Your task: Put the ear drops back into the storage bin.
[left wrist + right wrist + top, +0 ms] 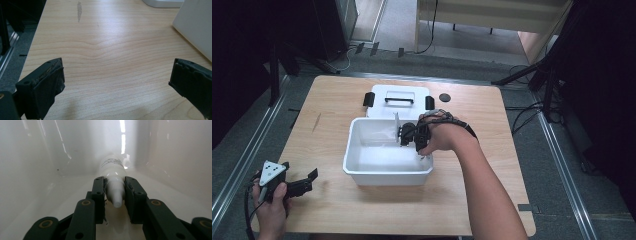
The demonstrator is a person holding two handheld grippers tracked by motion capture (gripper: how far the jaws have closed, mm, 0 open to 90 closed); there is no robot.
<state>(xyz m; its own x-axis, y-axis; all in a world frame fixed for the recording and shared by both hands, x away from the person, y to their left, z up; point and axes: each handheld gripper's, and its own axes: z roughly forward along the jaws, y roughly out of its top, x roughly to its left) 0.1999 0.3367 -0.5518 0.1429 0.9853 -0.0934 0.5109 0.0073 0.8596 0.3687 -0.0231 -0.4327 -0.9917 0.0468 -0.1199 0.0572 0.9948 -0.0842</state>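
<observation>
Right claw [114,191] grips a white bottle [113,170] (label print too blurred), left claw [117,82] gapes empty.

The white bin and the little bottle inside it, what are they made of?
The bin looks like glossy white plastic: its walls mirror the lights. The bottle, clamped at its cap by the right gripper, seems translucent, milky plastic with a ribbed cap.

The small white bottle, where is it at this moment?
The small white bottle is inside the white bin at the table's middle, gripped at its ribbed cap by the right gripper; the bin's lid lies just behind.
</observation>
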